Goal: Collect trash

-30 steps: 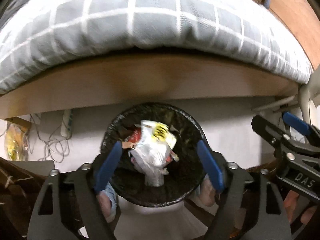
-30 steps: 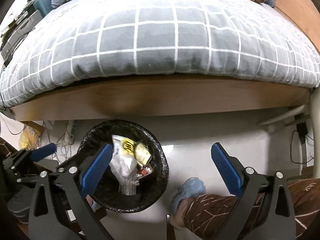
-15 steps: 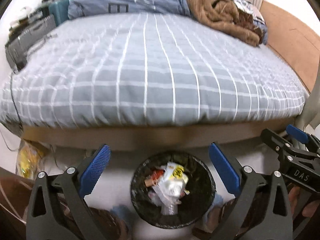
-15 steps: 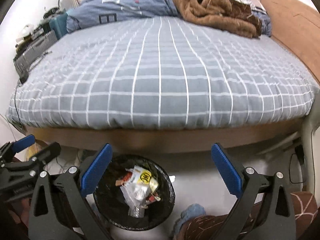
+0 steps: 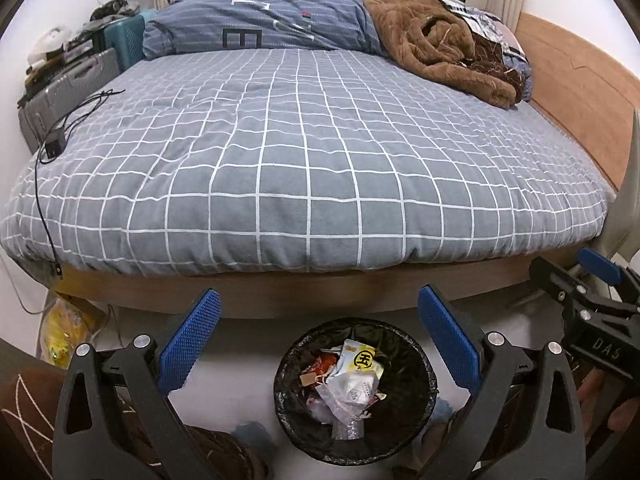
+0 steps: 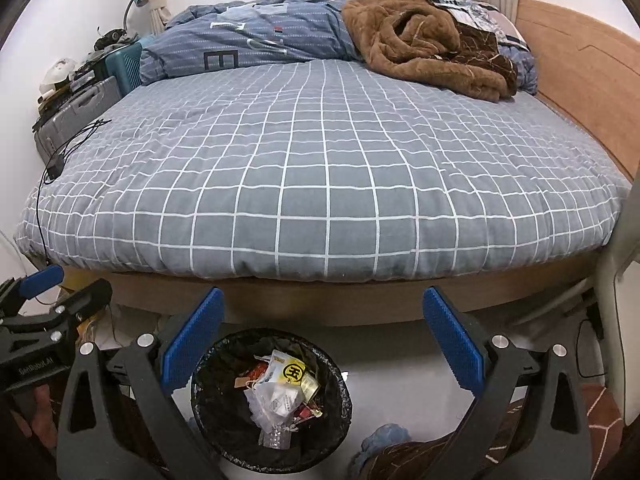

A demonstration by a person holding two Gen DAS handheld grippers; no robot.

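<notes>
Left wrist view: our left gripper (image 5: 318, 334) and right gripper (image 6: 323, 334) gape wide, empty. Trash (image 5: 350, 384), crumpled wrappers, lies in the black-lined bin (image 5: 420, 396) near the bed (image 5: 304, 160). We judge it light, soft, crushable; pinch a raised fold.

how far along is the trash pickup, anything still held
Done: wrappers lie in the black-lined bin on the floor. In hand: nothing; left gripper and right gripper are both open and empty. Left: no loose trash shows on the bed.
</notes>
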